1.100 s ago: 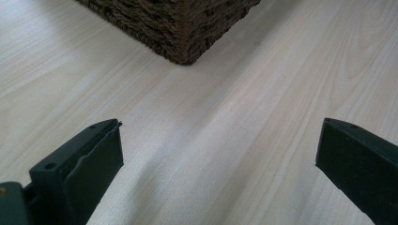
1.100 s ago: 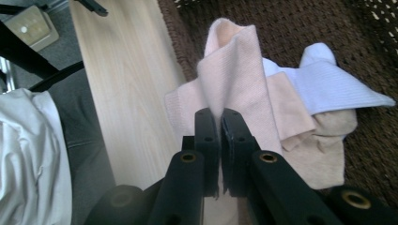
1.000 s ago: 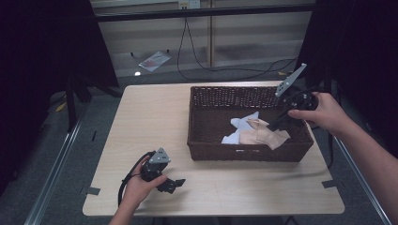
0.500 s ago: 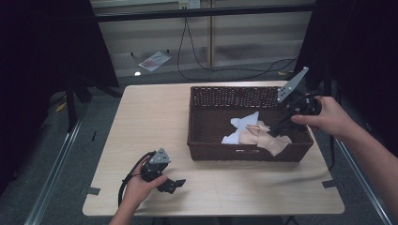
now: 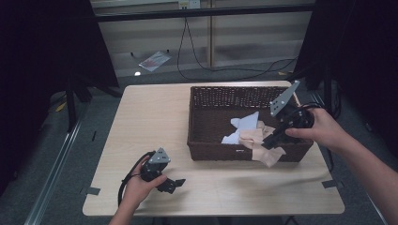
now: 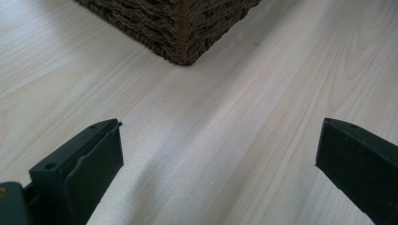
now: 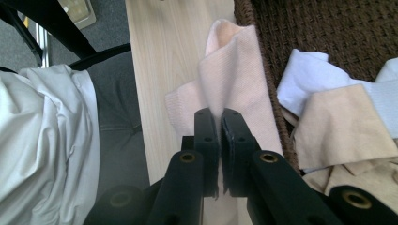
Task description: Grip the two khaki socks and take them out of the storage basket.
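so we've got the right gripper [image 7: 219,117] pinched tight on a pale pink cloth [image 7: 234,70], jaws fully together with a fold of the fabric caught between the tips. relative to the wicker basket [image 5: 206,140], that cloth is draped right over the near rim, part hanging down the outside wall toward the table [image 5: 141,122] and part still on the basket side. inside the basket, just behind the rim, there's a white cloth [image 5: 246,123] and a tan cloth [image 7: 338,126] piled loosely on each other.

handling-wise we'd call this thing about as easy as it gets weight-wise: light, soft knit, totally limp. it'll sag and fold wherever it isn't supported, so it won't hold a shape. not fragile, not really slippery, the ribbed weave looks like it gives the pads plenty of bite. the catch is the woven rim, we reckon the fabric could snag on it when dragged. a raised fold near the middle, like the one we have, seems the best spot to hold.

the left gripper [image 6: 216,154] sits well off the basket's front left corner, low over bare table, jaws wide apart with nothing in them.
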Demonstrator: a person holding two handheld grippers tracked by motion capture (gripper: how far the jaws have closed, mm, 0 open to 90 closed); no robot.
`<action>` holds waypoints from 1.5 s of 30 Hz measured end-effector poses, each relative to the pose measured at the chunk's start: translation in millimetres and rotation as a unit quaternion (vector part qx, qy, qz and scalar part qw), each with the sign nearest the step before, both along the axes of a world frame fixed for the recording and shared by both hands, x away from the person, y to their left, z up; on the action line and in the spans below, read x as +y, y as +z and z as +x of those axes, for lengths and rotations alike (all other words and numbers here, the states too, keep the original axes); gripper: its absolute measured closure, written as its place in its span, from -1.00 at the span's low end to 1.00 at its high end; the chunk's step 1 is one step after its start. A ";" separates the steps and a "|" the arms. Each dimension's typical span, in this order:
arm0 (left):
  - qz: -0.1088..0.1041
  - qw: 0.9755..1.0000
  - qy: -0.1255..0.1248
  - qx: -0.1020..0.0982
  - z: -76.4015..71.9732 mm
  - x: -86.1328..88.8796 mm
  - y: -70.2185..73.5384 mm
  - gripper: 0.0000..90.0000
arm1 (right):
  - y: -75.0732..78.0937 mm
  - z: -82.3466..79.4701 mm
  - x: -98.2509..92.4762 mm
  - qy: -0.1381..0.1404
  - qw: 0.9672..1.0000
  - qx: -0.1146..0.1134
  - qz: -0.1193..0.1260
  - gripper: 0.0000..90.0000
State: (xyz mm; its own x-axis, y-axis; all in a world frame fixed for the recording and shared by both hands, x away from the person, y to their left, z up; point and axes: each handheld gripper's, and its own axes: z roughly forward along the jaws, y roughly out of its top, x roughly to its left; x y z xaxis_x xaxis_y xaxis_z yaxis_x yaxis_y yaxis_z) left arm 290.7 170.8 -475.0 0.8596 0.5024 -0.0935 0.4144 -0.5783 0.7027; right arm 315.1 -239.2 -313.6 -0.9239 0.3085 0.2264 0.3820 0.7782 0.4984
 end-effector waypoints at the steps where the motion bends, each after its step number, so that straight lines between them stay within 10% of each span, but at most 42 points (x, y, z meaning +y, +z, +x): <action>1: 0.000 1.000 0.000 -0.001 0.0 0.1 0.2 -0.98 | -1.7 -0.9 1.6 0.001 1.000 0.001 -0.002 0.92; 12: -0.002 1.000 0.000 0.000 0.1 0.1 0.0 -0.98 | -30.6 -7.2 19.1 0.019 1.000 0.010 -0.017 0.88; 21: -0.002 1.000 -0.003 -0.001 0.0 -0.4 -0.2 -0.98 | -28.2 -7.5 21.1 0.005 1.000 0.000 -0.020 0.01; 31: 0.002 1.000 -0.005 0.000 -0.5 -1.2 0.2 -0.98 | -19.5 20.0 6.8 -0.056 0.998 -0.031 -0.007 -0.39; 45: 0.002 1.000 -0.006 -0.002 -0.3 -0.6 0.5 -0.98 | -49.2 58.9 1.2 -0.106 0.993 -0.036 -0.048 -0.56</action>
